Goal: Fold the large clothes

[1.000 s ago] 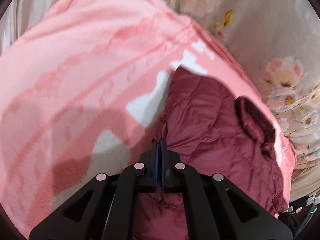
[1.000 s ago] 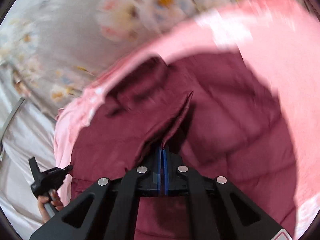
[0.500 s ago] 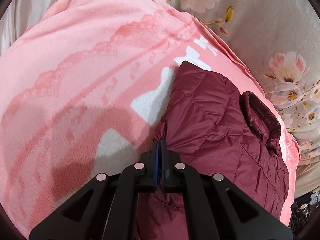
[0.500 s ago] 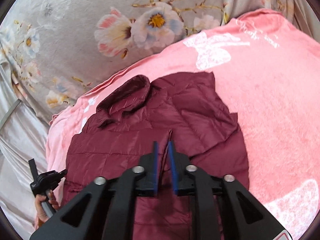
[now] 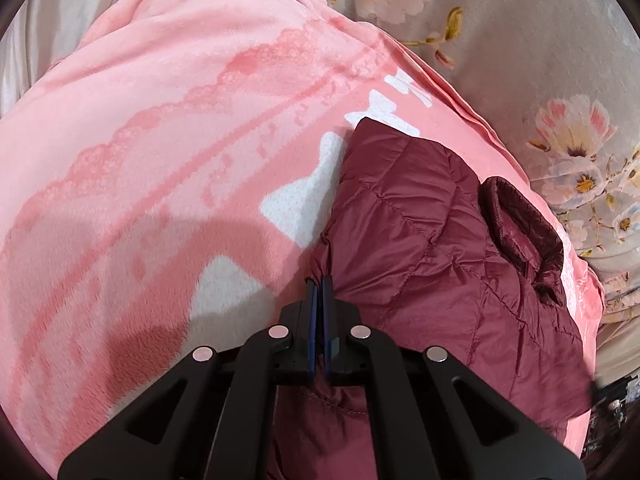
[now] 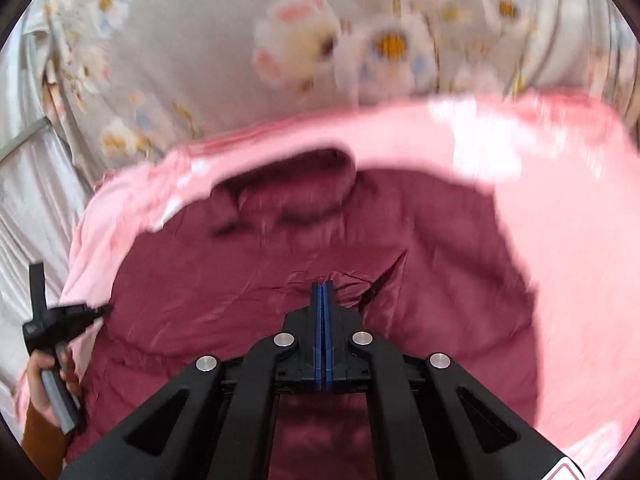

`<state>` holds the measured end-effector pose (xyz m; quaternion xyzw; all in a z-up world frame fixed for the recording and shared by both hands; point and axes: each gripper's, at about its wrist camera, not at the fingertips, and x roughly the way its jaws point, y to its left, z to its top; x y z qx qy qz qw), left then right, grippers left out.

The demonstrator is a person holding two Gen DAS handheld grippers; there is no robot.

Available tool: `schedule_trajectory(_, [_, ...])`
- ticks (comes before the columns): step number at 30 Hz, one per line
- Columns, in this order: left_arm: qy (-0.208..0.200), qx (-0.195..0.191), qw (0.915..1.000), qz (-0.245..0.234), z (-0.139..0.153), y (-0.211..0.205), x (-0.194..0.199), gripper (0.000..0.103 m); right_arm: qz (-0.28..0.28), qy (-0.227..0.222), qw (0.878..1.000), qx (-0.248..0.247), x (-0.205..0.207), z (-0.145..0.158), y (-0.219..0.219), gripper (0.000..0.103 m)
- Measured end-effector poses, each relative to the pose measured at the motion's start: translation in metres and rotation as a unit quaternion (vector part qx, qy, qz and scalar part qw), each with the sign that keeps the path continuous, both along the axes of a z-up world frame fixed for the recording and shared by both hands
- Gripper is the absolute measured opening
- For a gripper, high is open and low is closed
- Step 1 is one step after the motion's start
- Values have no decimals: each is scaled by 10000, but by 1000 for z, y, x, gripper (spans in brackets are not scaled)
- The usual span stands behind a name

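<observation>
In the left wrist view, the left hand-held gripper (image 5: 319, 286) has its two blue-lined fingers almost together, and a thin fold of the dark red quilted jacket (image 5: 432, 248) is pinched between them at the jacket's left edge. The jacket lies on a pink blanket (image 5: 160, 140) with white shapes printed on it, and the blanket covers a bed with a grey floral sheet (image 5: 540, 60) that shows at the upper right. The jacket's collar (image 5: 520, 228) stands up in a loop on its right side, near the edge of the blanket. In the right wrist view (this picture is blurred), the right hand-held gripper (image 6: 322, 290) is closed; its tips rest against the wrinkled jacket (image 6: 240, 280), but I cannot tell if any cloth is between the fingers. The jacket spreads wide over the blanket (image 6: 560, 220), with its collar (image 6: 304, 176) on the far side. At the left edge, the person's left hand (image 6: 44, 384) holds the handle of the other gripper, which reaches to the jacket's edge.
</observation>
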<state>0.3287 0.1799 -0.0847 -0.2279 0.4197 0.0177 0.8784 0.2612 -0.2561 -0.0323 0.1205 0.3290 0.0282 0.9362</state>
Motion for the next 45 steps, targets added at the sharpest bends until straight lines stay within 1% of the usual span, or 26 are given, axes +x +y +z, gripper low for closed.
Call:
schedule_trajectory(1, [2, 3, 10000, -6, -1, -1, 0, 1, -18, 115, 9999, -39, 5, -5, -2, 1])
schedule_trajectory(3, [8, 38, 10000, -11, -4, -3, -1, 1, -65, 521, 9986, -105, 17, -31, -5, 1])
schedule_trajectory(6, [4, 73, 10000, -32, -8, -5, -1, 1, -41, 917, 9957, -87, 24, -65, -7, 0])
schedule_trajectory(12, [-38, 32, 10000, -74, -12, -2, -1, 1, -49, 996, 9950, 33, 29, -75, -8, 0])
schedule_trajectory(15, [-73, 47, 9999, -79, -13, -2, -2, 1, -51, 1039, 9946, -44, 29, -75, -5, 0])
schedule_trajectory(18, [-30, 174, 9998, -93, -11, -4, -3, 1, -25, 1114, 9933, -305, 26, -70, 2, 0])
schedule_trajectory(19, [1, 283, 9995, -135, -8, -5, -5, 3, -21, 1117, 9931, -367, 22, -67, 3, 0])
schedule_trajectory(20, [14, 326, 9993, -155, -6, -5, -7, 4, -24, 1084, 9935, -340, 17, -62, 1, 3])
schedule_trajectory(23, [-39, 410, 9987, -315, 13, 0, -25, 6, -124, 814, 9963, -240, -4, -44, -8, 11])
schedule_trajectory(24, [-108, 403, 9984, -380, 24, 3, -33, 7, -165, 673, 9973, -232, -10, -34, -11, 12])
schedule_trajectory(26, [-244, 368, 9982, -414, 41, 4, -39, 6, -167, 523, 9983, -183, -10, -21, -10, 12])
schedule_trajectory(27, [-357, 363, 9976, -471, 54, -1, -40, 6, -99, 449, 9989, -97, -8, -16, -6, 12])
schedule_trajectory(29, [-500, 320, 9959, -686, 68, -20, -34, 6, 97, 458, 9989, -11, 1, -14, 5, 9])
schedule_trajectory(30, [-517, 344, 9946, -834, 71, -34, -29, 6, 213, 522, 9984, -43, 6, -17, 15, 8])
schedule_trajectory(32, [-409, 518, 9904, -1215, 63, -69, -17, 7, 389, 673, 9968, -160, 14, -27, 30, 6])
schedule_trajectory(34, [-148, 713, 9863, -1479, 43, -96, -6, 7, 456, 818, 9952, -282, 18, -40, 38, 6])
schedule_trajectory(36, [48, 781, 9850, -1535, 23, -110, 0, 7, 469, 972, 9936, -341, 20, -52, 40, 5])
schedule_trajectory(37, [74, 826, 9846, -1536, 17, -113, 1, 7, 489, 1063, 9926, -323, 21, -59, 40, 5])
schedule_trajectory(40, [34, 931, 9835, -1552, 6, -115, -1, 7, 527, 1093, 9921, -307, 20, -69, 39, 2])
schedule_trajectory(43, [-23, 1105, 9806, -1618, 2, -119, -3, 7, 544, 1105, 9922, -194, 20, -71, 37, 2])
schedule_trajectory(45, [-21, 1239, 9784, -1657, 5, -122, -7, 7, 560, 1157, 9916, -128, 21, -67, 36, 2])
